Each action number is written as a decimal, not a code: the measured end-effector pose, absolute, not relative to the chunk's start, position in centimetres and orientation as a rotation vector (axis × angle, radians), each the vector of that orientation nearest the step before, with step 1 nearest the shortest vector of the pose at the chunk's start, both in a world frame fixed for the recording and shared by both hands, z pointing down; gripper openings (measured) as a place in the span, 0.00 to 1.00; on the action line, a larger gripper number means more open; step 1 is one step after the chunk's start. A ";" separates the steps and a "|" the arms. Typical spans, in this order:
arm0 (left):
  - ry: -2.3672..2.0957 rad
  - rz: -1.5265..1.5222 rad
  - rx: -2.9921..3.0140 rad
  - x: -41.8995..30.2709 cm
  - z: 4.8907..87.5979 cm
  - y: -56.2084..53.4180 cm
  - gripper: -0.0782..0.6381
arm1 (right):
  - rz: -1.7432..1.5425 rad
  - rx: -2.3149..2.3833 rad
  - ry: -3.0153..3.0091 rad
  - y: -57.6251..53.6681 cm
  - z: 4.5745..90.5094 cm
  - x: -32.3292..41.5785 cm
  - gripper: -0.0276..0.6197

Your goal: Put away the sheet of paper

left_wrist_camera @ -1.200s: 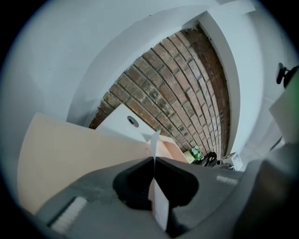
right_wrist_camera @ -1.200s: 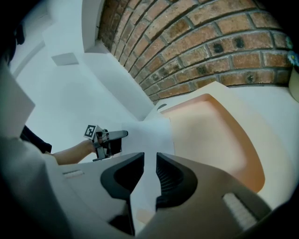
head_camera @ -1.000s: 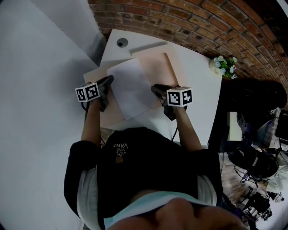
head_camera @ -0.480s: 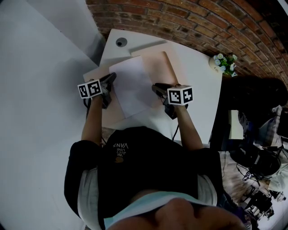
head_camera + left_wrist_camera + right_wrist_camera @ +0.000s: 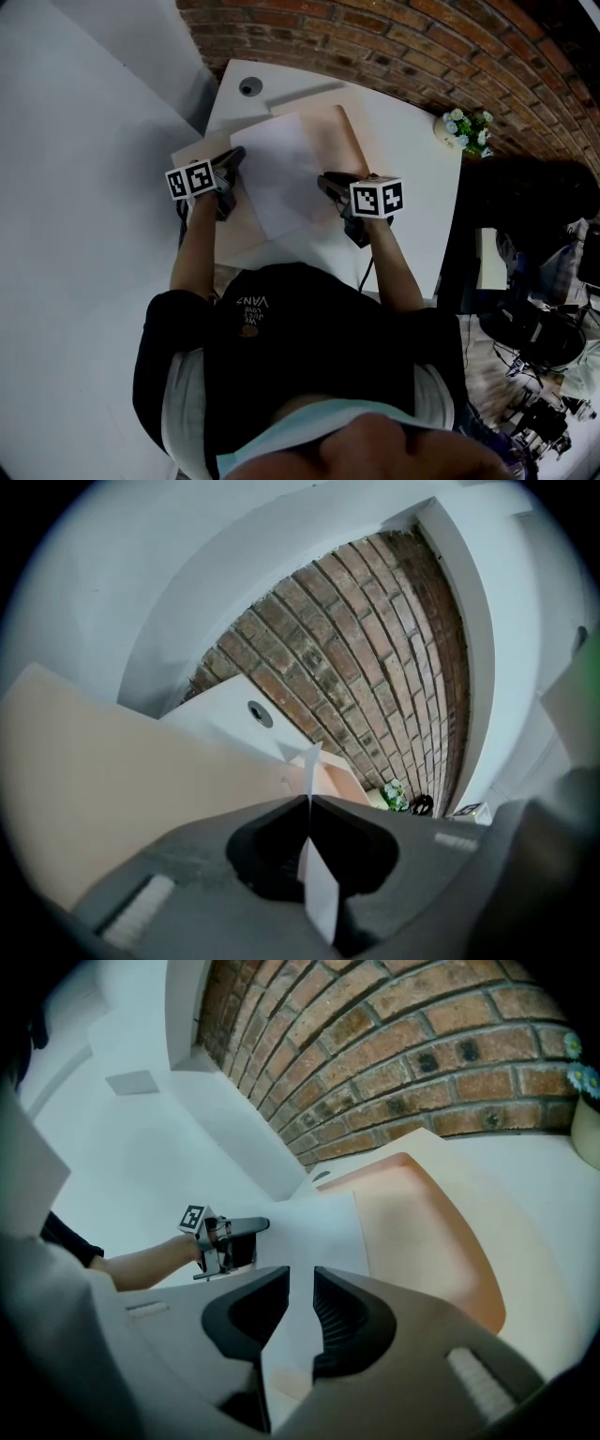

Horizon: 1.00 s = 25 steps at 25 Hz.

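A white sheet of paper (image 5: 281, 173) lies over an open peach folder (image 5: 330, 139) on a white table (image 5: 417, 187). My left gripper (image 5: 232, 167) is shut on the sheet's left edge. In the left gripper view the paper (image 5: 312, 874) shows edge-on, pinched between the closed jaws. My right gripper (image 5: 325, 184) is at the sheet's right edge. In the right gripper view its jaws stand slightly apart with the paper (image 5: 300, 1241) running between them, and the pads do not visibly press on it. The left gripper (image 5: 265, 1225) shows across the sheet there.
A small pot of flowers (image 5: 466, 131) stands at the table's far right corner. A round cable hole (image 5: 253, 88) is at the far left. A brick wall runs behind the table. A dark chair and gear (image 5: 530, 211) crowd the right side.
The left gripper has shifted a little away from me with the paper's left edge. The sheet now reaches farther over the folder. The right gripper has stayed put.
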<state>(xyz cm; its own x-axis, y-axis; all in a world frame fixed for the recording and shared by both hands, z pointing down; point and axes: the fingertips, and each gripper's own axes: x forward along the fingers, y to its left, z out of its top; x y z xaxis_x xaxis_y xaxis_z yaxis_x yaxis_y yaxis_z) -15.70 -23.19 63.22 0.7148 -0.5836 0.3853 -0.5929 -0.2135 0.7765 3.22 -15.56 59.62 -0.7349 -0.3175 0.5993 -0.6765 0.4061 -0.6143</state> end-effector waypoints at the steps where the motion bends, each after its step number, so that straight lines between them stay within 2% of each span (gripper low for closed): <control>1: -0.913 0.010 1.880 -15.6 63.3 -23.3 0.11 | 1.264 0.854 -2.277 -15.5 59.6 3.4 0.17; 25: -0.892 -0.026 1.839 -10.9 64.0 -25.2 0.11 | 1.295 0.845 -2.280 -16.5 60.1 6.1 0.17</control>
